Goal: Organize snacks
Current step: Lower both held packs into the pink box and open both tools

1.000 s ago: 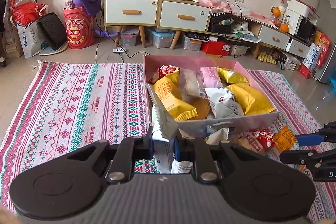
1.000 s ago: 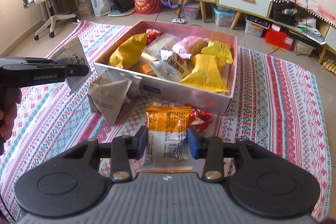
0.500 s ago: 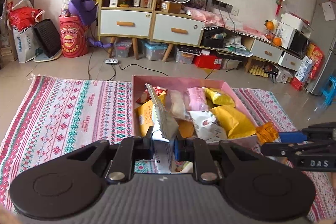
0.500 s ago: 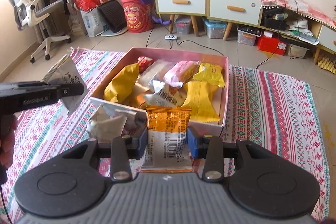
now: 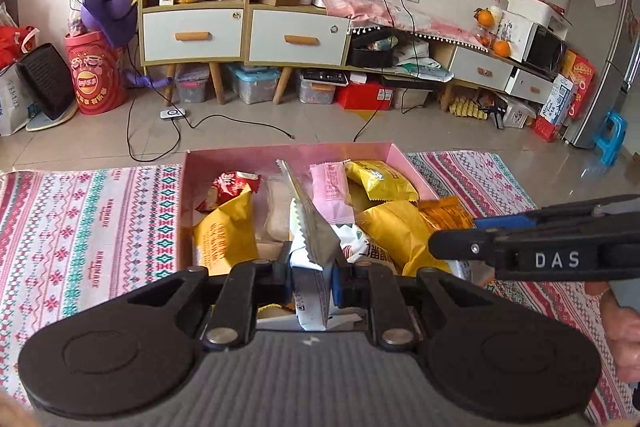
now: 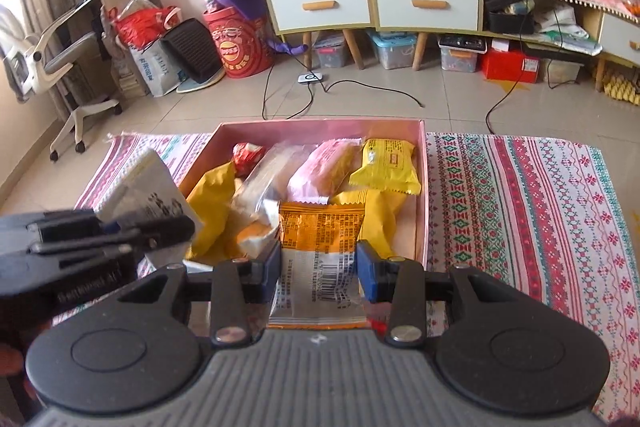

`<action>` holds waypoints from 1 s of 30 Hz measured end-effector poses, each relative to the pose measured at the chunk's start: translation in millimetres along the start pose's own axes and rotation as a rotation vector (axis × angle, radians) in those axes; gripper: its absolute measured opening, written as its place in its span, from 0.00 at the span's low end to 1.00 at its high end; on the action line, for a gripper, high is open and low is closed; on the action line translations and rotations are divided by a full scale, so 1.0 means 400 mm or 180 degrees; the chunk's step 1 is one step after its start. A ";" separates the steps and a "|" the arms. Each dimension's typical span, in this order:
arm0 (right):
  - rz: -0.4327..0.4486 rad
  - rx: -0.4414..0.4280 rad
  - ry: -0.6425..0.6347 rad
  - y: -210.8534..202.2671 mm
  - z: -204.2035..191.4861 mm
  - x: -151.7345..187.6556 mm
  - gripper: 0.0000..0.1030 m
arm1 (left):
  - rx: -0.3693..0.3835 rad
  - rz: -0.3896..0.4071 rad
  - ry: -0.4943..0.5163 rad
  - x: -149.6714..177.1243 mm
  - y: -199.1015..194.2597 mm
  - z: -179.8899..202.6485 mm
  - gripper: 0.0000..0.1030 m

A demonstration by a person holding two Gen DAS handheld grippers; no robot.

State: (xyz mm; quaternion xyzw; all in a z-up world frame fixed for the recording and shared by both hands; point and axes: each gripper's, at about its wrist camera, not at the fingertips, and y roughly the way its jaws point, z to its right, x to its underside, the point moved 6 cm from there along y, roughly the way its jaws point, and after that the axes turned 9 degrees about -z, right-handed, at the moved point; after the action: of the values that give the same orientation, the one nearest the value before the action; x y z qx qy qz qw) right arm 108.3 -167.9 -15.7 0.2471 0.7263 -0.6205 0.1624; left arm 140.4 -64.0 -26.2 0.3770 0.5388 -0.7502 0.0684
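A pink box [image 5: 280, 151] on the patterned rug holds several snack packets, yellow, pink and red. My left gripper [image 5: 311, 277] is shut on a white and silver packet [image 5: 310, 227] and holds it over the box's near edge. My right gripper [image 6: 319, 265] is shut on an orange packet [image 6: 320, 239] and holds it over the box's near right part. The box also shows in the right wrist view [image 6: 320, 126]. The left gripper with its white packet [image 6: 148, 191] shows at the left of the right wrist view. The right gripper with the orange packet [image 5: 446, 213] shows at the right of the left wrist view.
The rug [image 5: 88, 219] lies on a tiled floor. Cabinets with white drawers [image 5: 244, 31], storage bins and cables stand beyond the box. A red drum [image 5: 96, 71] and an office chair [image 6: 60, 67] stand at the left.
Both grippers have risen and moved forward with their packets, from the rug in front of the box to over the box.
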 end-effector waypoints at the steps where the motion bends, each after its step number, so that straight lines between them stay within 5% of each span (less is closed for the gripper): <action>1: 0.0001 -0.0016 0.0033 0.006 0.003 -0.005 0.36 | -0.0008 -0.0014 -0.0013 -0.003 0.011 -0.001 0.21; 26: 0.0011 -0.0084 0.0343 0.082 0.042 -0.053 0.39 | -0.0145 -0.0182 -0.0070 -0.023 0.095 -0.004 0.24; 30: 0.0060 -0.0036 0.0257 0.075 0.037 -0.053 0.54 | -0.0136 -0.0120 -0.0142 -0.023 0.086 -0.007 0.55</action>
State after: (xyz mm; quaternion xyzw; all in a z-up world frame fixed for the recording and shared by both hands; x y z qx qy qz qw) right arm 141.6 -182.4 -31.2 0.2778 0.7334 -0.6044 0.1402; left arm 165.7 -78.4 -47.0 0.3484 0.5601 -0.7479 0.0743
